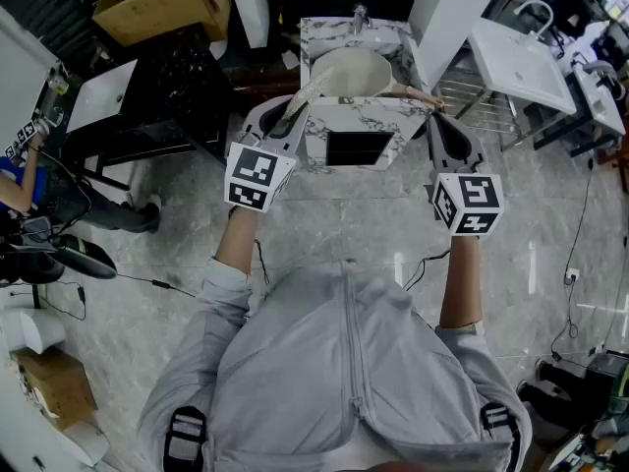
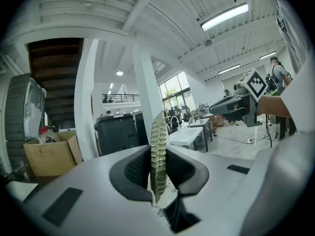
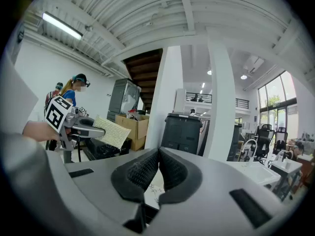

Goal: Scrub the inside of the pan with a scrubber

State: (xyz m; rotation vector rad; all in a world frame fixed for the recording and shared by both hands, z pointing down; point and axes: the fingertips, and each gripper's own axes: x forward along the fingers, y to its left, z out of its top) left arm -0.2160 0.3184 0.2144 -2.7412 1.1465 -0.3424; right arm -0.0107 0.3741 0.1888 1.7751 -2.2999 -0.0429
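Holding the scrubber (image 2: 158,141) pinched edge-on in my left gripper (image 2: 158,173), I am hovering beside the pan (image 1: 349,72), sitting toward the counter's (image 1: 393,116) far edge. My right gripper (image 3: 158,171) is closed on nothing; I'd be steadying the handle (image 1: 418,93) with it before pressing in.

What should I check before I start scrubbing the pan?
1. Grip on the scrubber: ok, left tongs are shut on it, edge-on.
2. Hold on the pan handle: not ok, right tongs are shut on nothing.
3. The pan upright on the counter: ok.
4. Inside of the pan free of other things: ok.
5. Contact between scrubber and pan: cannot tell; they overlap at the pan's left rim in the head view.
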